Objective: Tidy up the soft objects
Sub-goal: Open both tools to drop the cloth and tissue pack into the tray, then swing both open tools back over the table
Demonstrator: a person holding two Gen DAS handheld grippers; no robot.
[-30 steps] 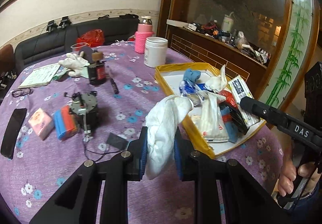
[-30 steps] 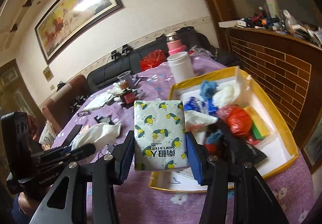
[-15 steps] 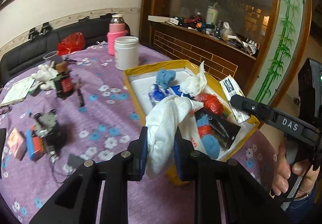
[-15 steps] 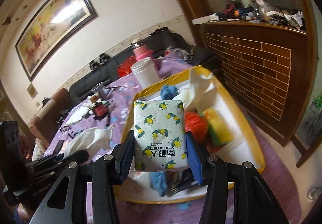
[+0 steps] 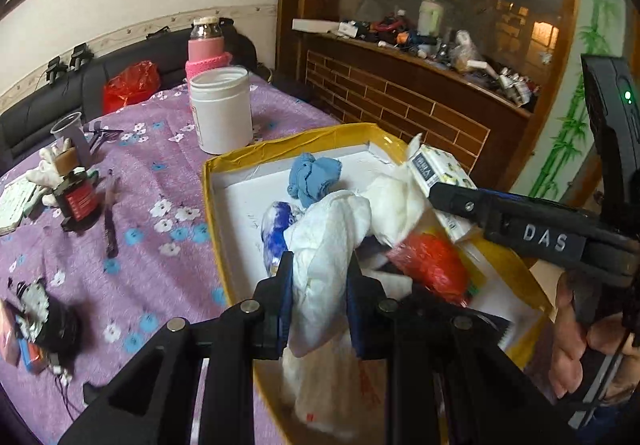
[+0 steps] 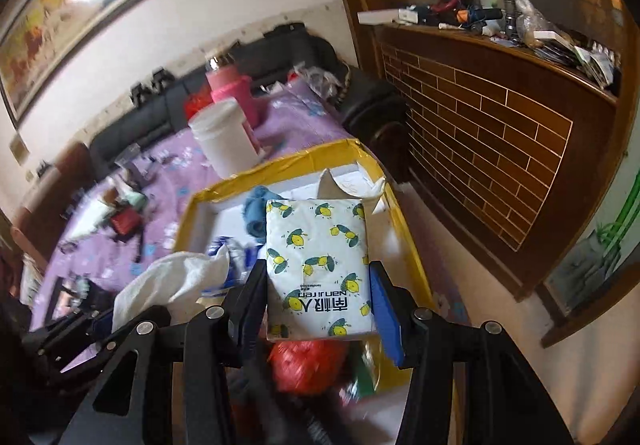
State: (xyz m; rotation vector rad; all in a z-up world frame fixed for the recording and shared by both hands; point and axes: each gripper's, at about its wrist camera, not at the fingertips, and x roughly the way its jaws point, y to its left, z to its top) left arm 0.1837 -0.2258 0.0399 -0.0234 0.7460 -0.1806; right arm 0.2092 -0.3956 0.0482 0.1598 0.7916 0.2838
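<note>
Left wrist view: I see my left gripper [image 5: 320,299] clamped on a crumpled white cloth [image 5: 326,245], its blue pads pressed into the fabric, jaws nearly closed. The cloth hangs over the near part of the yellow-rimmed box [image 5: 256,157], which stands on the purple flowered tablecloth [image 5: 160,173]. Inside the box lie a blue rag [image 5: 314,175] toward its far end and a red bundle [image 5: 434,265] toward its right side. Only this view shows the white jar [image 5: 222,109] in sharp focus beyond the box's far rim, the black bottle with a red label [image 5: 78,199] well left of the box, and the person's hand [image 5: 580,329] on the right gripper's handle.

Right wrist view: my right gripper [image 6: 320,293] stands about half open, closed on a lemon-printed tissue pack [image 6: 318,265] held over the box [image 6: 280,165], the red bundle [image 6: 308,361] blurred beneath it. Only here does the pack's printed face show; the white cloth [image 6: 176,277] appears at lower left of the box.
</note>
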